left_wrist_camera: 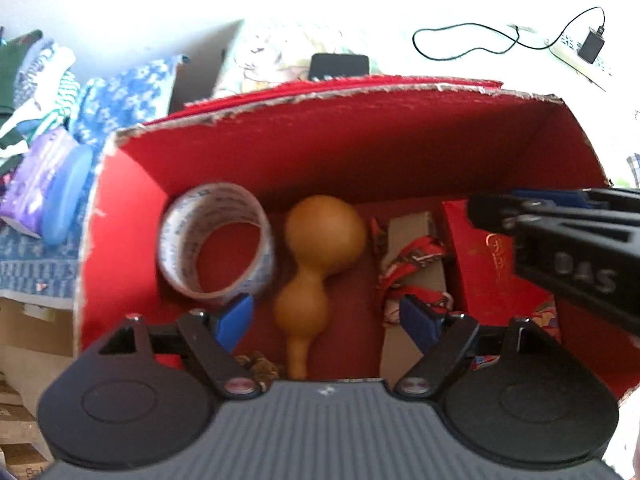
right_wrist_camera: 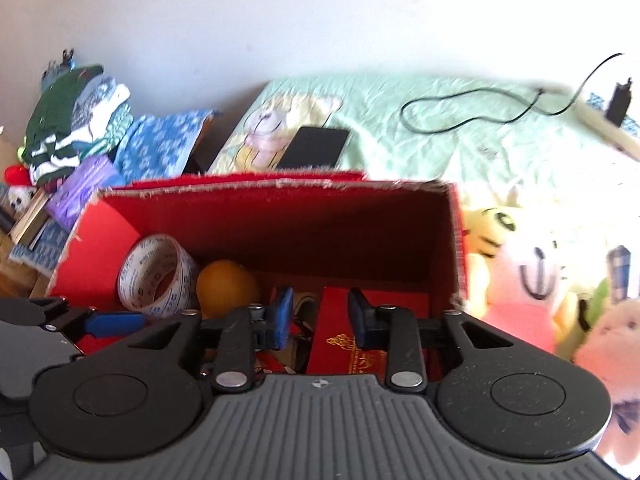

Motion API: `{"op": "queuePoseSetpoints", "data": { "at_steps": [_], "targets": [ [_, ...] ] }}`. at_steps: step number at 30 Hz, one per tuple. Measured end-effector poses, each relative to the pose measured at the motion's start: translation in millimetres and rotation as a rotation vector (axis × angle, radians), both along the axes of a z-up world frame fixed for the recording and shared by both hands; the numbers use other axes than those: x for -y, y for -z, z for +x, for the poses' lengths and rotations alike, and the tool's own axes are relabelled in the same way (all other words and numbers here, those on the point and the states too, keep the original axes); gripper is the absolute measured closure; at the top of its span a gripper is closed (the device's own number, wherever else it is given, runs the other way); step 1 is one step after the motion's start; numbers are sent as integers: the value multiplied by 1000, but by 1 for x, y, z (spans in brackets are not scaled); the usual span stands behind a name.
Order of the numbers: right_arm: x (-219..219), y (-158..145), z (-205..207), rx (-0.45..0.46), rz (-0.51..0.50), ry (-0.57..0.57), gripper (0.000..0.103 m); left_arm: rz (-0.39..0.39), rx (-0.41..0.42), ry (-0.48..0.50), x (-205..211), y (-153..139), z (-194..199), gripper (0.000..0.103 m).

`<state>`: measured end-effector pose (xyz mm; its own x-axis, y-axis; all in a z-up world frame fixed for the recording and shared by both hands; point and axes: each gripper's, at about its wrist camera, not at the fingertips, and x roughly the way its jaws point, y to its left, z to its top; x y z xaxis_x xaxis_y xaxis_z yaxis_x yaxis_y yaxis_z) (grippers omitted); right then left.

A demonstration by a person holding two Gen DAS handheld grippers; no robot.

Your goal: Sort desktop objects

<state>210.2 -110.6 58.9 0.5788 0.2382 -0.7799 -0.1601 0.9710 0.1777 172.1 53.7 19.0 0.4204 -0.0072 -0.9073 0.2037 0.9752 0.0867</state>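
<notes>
A red carton [left_wrist_camera: 360,148] stands open at the top and fills the left wrist view. Inside lie a clear tape roll [left_wrist_camera: 176,240], a tan gourd [left_wrist_camera: 324,228], a red ribbon on cardboard [left_wrist_camera: 416,256] and a small red gift box [left_wrist_camera: 480,256]. My left gripper [left_wrist_camera: 328,320] hangs open above the gourd's narrow end, its pads clear of it. One of the right gripper's fingers [left_wrist_camera: 560,232] reaches in from the right. In the right wrist view my right gripper [right_wrist_camera: 320,316] stands open over the gift box [right_wrist_camera: 340,344], beside the gourd [right_wrist_camera: 226,288] and tape roll [right_wrist_camera: 132,272].
The carton [right_wrist_camera: 280,220] sits on a pale green bed sheet with a black phone [right_wrist_camera: 316,146] behind it. A black cable [right_wrist_camera: 460,108] and a power strip [right_wrist_camera: 600,128] lie at the back right. Plush toys [right_wrist_camera: 536,272] press against the carton's right side, and folded clothes [right_wrist_camera: 76,120] pile up on the left.
</notes>
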Motion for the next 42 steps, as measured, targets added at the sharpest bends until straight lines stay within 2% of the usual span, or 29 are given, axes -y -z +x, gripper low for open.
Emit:
{"op": "queuePoseSetpoints", "data": {
  "at_steps": [2, 3, 6, 7, 11, 19, 22, 24, 28, 33, 42],
  "targets": [
    [5, -8, -7, 10, 19, 26, 54, 16, 20, 1, 0, -4, -5, 20],
    [8, -11, -11, 11, 38, 33, 52, 15, 26, 2, 7, 8, -5, 19],
    [12, -22, -23, 25, 78, 46, 52, 15, 48, 3, 10, 9, -7, 18],
    [11, -25, -28, 36, 75, 49, 51, 20, 57, 1, 10, -6, -22, 14],
    [5, -33, -41, 75, 21, 71, 43, 31, 102, -14, 10, -24, -42, 5],
    [14, -45, -73, 101, 46, 55, 43, 62, 158, -103, 10, -38, -68, 2],
    [18, -48, -87, 110, 58, 45, 40, 59, 147, -139, 11, -36, -76, 2],
    [24, -49, -98, 118, 62, 65, 32, 63, 131, -155, 13, -36, -87, 2],
    [32, -45, -114, 123, 52, 68, 31, 95, 161, -176, 22, -34, -105, 1],
    [33, -38, -133, 128, 16, 34, 31, 97, 123, -213, 24, -25, -126, 1],
    [34, -3, -147, 4, -19, 33, 31, 98, 30, -265, 23, 12, -148, 1]
  ]
}}
